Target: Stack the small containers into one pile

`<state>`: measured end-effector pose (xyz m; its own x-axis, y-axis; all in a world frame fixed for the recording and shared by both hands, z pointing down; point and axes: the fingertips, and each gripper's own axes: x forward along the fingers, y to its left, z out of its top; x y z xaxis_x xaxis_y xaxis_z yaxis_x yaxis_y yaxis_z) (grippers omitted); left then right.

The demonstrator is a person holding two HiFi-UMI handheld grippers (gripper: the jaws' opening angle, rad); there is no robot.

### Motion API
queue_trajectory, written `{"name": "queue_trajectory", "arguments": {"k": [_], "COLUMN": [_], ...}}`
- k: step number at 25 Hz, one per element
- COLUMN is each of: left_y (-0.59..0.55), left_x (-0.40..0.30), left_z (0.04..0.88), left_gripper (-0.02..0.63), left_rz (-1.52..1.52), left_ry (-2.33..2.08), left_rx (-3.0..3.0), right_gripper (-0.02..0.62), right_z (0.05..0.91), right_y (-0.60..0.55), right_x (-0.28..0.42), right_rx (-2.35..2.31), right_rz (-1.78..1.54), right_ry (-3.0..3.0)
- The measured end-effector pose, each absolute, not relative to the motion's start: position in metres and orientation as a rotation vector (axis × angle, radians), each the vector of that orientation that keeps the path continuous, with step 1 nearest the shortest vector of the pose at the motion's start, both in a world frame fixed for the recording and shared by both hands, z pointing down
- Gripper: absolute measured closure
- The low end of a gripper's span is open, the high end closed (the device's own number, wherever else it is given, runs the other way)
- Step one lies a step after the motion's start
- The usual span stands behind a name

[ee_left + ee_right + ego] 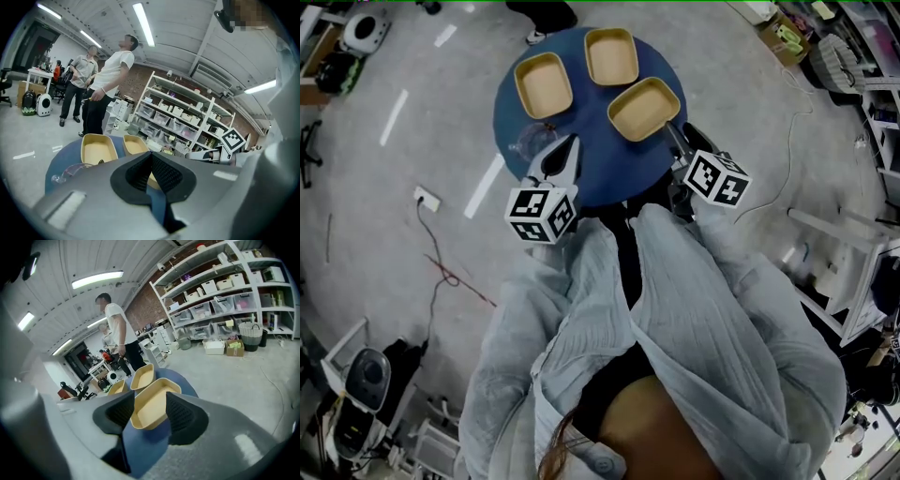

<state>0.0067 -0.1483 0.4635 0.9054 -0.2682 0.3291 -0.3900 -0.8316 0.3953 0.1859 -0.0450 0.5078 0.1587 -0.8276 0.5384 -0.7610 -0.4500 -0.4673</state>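
- Three containers lay on the table, all apart: the left container, the far container and the right container.
- None sat inside another, so the pile had not been begun and all the stacking was left to do.
- The right gripper had its jaws apart and held nothing. It pointed at the right container, whose near end showed between the pads without touching them.
- The left gripper had its jaws closed together at the tips with nothing between them. It hung over the table's near left edge, short of the left container.
- A clear item lay by the left gripper; what it was could not be told.
- The step in hand looked like a reach for the right container, with two placings to follow.
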Motion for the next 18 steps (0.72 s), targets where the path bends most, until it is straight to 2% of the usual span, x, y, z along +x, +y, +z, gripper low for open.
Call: {"name": "queue_trajectory", "arguments": {"k": [14,18], "left_y": [-0.143,-0.143], "left_x": [0.029,0.035], "left_z": [0.498,0.503], "left_gripper": [0.595,0.595], "left_rz": [0.443,0.454], "left_ry": [-0.521,-0.515], "left_rx": [2.524,2.506], "right_gripper": [0.384,0.456], "right_z": [0.595,0.607], "right_y": [-0.051,-0.056], "right_x": [0.194,0.194], "right_rx": [-2.018,-1.983], "right_rz": [-1.565,-1.632], "right_ry": [1.129,1.055]}}
